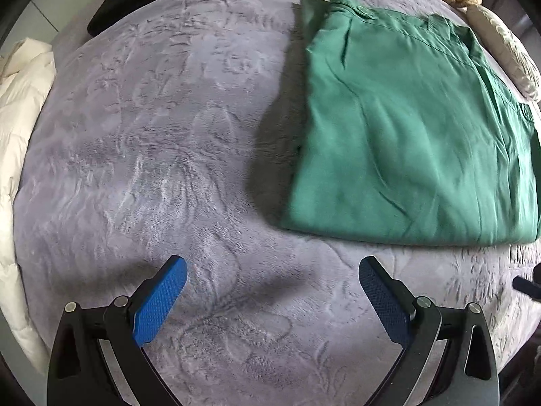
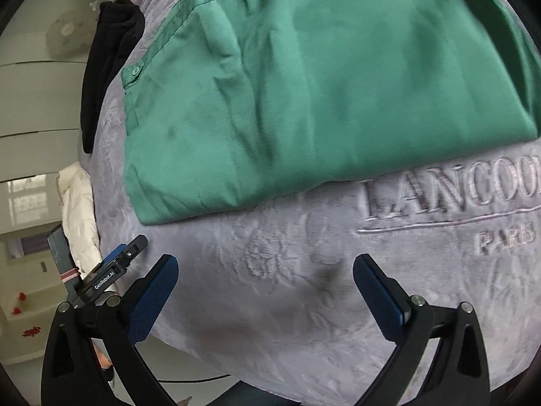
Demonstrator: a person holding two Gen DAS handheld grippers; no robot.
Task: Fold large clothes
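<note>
Lying folded into a flat rectangle on the grey blanket [image 1: 142,155], the green garment [image 1: 405,128], toward the far right in the left wrist view. Hovering over bare blanket nearer than it, the left gripper [image 1: 273,270], jaws spread wide, gripping nothing. Hanging just short of the garment's near edge, the right gripper [image 2: 265,267], likewise gaping and empty. Resting at the blanket's far left edge, a black cloth [image 2: 108,67]; bunching beside the blanket, a white quilt [image 1: 20,169].

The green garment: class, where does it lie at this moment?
The green garment lies folded on the grey blanket, at the upper right of the left wrist view; in the right wrist view it sits just above the embroidered lettering.
</note>
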